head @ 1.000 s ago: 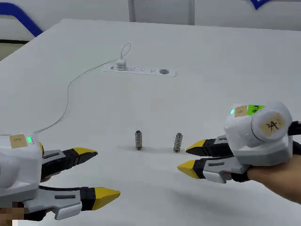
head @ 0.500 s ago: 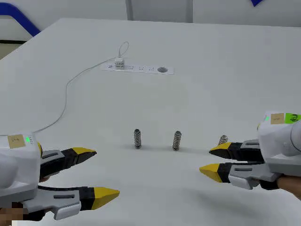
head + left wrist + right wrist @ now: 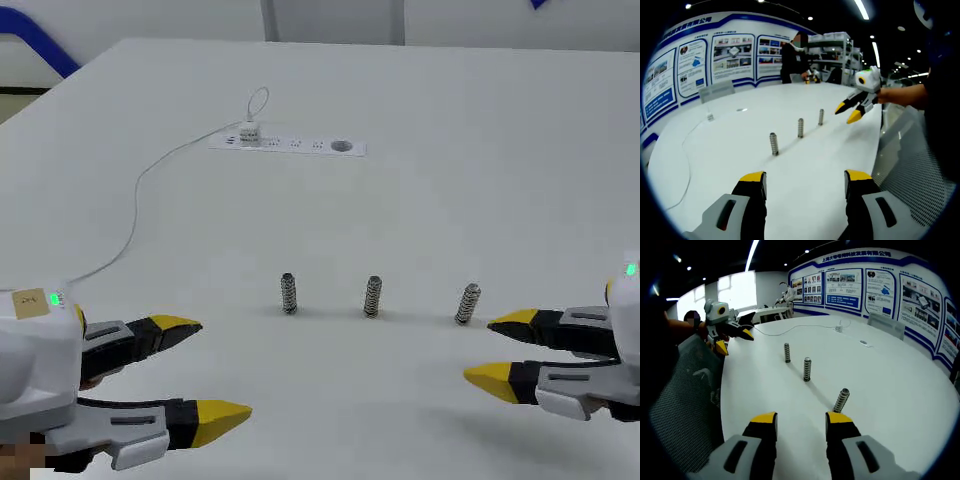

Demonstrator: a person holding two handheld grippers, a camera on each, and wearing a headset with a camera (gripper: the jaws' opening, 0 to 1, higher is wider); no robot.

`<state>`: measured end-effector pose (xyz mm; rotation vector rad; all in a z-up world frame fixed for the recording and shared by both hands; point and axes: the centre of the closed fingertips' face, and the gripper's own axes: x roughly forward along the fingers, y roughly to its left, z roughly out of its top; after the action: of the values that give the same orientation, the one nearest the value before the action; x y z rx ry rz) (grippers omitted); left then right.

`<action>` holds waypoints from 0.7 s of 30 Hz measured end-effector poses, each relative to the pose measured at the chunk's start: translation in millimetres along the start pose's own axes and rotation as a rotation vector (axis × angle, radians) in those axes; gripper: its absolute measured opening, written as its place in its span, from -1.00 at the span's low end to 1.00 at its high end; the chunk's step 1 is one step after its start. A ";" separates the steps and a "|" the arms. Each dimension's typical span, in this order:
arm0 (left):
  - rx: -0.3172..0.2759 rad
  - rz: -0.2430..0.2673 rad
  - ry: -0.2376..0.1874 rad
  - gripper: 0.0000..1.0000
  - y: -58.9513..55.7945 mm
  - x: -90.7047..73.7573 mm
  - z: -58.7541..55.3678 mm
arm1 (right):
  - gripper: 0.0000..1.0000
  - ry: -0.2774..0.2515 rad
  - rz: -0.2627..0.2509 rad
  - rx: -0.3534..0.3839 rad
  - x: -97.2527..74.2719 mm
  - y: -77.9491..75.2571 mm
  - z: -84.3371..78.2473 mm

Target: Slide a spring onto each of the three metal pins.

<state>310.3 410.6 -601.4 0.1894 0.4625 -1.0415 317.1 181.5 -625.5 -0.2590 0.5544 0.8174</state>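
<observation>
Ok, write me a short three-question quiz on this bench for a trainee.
1. True or false: the left gripper and the right gripper both have open jaws holding nothing.
2. How many springs stand in the row on the table? A: two. B: three. C: four.
3. What long white thing lies on the table beyond the springs?

Key:
1. True.
2. B.
3. The power strip.
</observation>
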 end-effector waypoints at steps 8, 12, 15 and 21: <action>-0.004 0.001 0.000 0.29 0.5 -0.2 -0.6 | -0.09 -0.018 -0.021 0.019 -12.8 -7.5 -6.5; -0.005 0.002 -0.001 0.29 0.8 -0.3 -0.5 | -0.04 -0.023 -0.028 0.025 -16.3 -8.5 -7.5; -0.006 0.001 0.000 0.29 0.6 -0.3 -0.5 | -0.02 -0.039 -0.030 0.028 -18.3 -8.1 -6.4; -0.008 -0.002 0.001 0.29 0.4 0.0 -1.1 | 0.05 -0.064 -0.023 0.018 -20.8 -4.4 -5.2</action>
<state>310.4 411.2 -602.4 0.1827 0.4682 -1.0412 307.0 163.5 -618.2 -0.2213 0.4978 0.7954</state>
